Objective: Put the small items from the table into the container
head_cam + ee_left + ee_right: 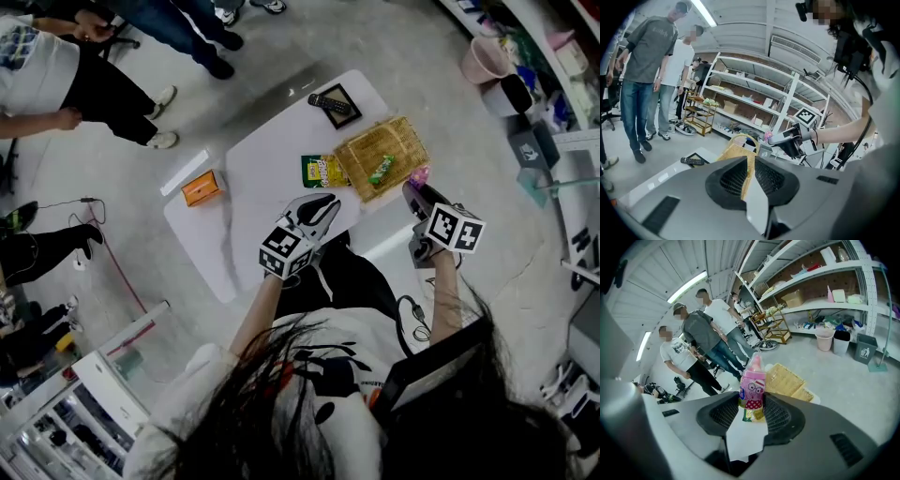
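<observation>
**Right claw clamped on a small pink plastic bottle**

Ribbed dark pads press both sides of the bottle, which has a cartoon face and a clear domed cap. It is held in the air at the near corner of the flat woven straw-coloured basket. A green wrapped packet lies inside the basket. A glossy yellow-green snack bag lies just beside the basket on the white rounded table. Farther off sit an orange box and a black remote control, which lies across a black-framed square. The left claw hangs empty over the table's near edge, its jaws narrowly apart. Several people stand on the grey floor beyond the table.
</observation>
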`<state>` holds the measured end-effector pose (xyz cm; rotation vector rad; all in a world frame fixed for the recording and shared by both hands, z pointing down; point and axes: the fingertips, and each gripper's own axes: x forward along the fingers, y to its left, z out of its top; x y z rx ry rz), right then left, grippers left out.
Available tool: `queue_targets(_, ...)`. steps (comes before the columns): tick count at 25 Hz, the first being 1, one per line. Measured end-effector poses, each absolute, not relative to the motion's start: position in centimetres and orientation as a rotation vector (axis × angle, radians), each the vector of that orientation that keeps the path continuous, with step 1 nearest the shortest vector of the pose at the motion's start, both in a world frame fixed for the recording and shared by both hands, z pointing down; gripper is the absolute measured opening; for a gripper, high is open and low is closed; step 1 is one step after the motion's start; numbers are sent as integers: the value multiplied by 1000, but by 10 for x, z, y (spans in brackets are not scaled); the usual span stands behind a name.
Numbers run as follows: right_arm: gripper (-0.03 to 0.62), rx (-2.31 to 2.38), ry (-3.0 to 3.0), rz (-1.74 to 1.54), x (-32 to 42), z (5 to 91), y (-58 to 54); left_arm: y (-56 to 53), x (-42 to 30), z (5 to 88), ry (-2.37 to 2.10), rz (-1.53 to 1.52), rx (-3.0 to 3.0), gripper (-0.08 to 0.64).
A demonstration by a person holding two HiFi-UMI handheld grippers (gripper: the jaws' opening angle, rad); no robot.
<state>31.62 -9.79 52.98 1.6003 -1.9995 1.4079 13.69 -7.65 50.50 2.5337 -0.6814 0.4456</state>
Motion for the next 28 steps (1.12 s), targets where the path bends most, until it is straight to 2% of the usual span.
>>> queue_targets(8,170,1521,-1935,1276,372,561,-147,-86,166,499,-641,464,2544,43)
queue_targets(21,170,1237,-1761,1237,368,648,-181,-88,160,514,-624,524,2509,41)
queue_targets(28,183,1204,-1709,1299,366,659,-177,-90,144,515,-655,526,2491,42)
